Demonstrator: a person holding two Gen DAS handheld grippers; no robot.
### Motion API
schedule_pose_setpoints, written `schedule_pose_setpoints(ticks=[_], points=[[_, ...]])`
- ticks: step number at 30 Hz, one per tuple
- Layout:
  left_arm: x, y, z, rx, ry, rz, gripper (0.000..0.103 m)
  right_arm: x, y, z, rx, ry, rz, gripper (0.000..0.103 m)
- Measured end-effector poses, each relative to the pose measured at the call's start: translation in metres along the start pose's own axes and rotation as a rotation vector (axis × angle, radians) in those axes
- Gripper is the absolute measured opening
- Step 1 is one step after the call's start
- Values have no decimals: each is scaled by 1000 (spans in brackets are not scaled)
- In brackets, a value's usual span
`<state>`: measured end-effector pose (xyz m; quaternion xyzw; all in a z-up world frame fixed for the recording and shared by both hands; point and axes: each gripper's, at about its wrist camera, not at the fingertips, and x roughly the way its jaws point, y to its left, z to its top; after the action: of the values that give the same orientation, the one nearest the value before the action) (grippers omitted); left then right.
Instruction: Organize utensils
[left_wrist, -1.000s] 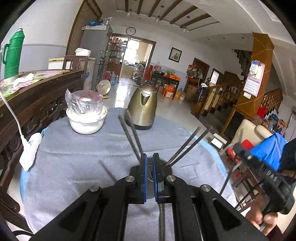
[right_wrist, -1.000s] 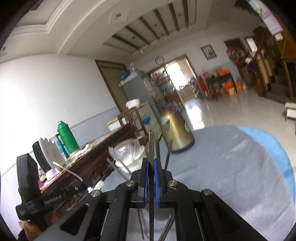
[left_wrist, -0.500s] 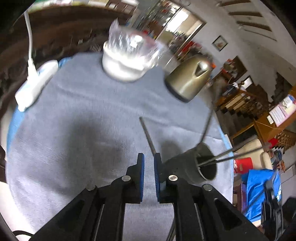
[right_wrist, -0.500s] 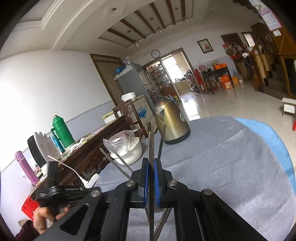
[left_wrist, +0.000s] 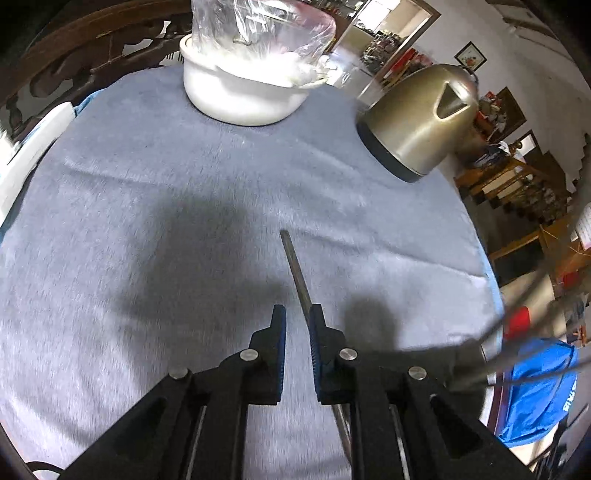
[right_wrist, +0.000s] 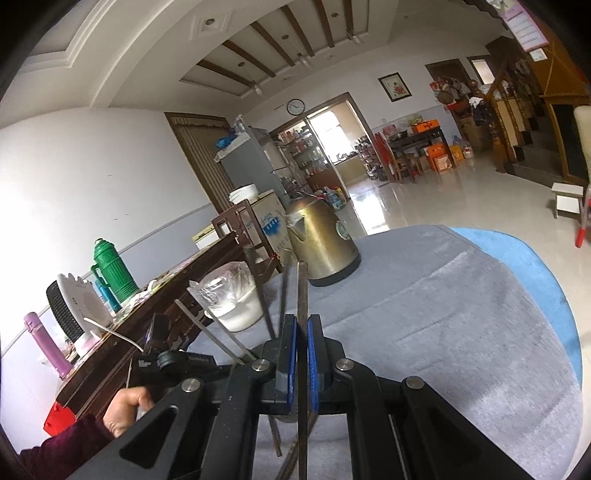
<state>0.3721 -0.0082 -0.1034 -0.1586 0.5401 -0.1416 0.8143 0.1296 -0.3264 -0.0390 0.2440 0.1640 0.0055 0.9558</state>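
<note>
Chopstick (left_wrist: 295, 271) is lying on the grey cloth (left_wrist: 147, 206), mid-tabletop, w/ its near part running beside the left gripper (left_wrist: 297, 321); jaws are opening, gap narrow, nothing pressed btwn pads. Right gripper (right_wrist: 302, 332) is clamping another chopstick (right_wrist: 302, 295) upright. Further out: white bowl (left_wrist: 240, 96) w/ plastic wrap near the far edge, brass kettle (left_wrist: 417, 122) toward the far right edge.
</note>
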Motion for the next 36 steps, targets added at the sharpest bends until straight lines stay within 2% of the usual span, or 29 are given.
schedule_pose_setpoints(ticks=[7,14,18,21,27,32,36], points=[[29,-10,26,-1,23,53,13,4,-15,-2,25,19,-6,6],[58,-10,30,-14,70,55,14,7,-21,-1,33,28,-12,6],[61,-14,28,40,34,61,14,11,-23,-2,41,37,-17,6],[60,-14,27,81,38,78,8,13,-22,-3,42,42,-17,6],[40,6,18,60,14,66,5,13,-13,-6,20,51,-10,6],[5,16,6,51,-59,18,5,12,2,-9,-10,39,-6,6],[-37,15,-6,64,-149,-37,5,13,22,-10,-66,10,-4,6]])
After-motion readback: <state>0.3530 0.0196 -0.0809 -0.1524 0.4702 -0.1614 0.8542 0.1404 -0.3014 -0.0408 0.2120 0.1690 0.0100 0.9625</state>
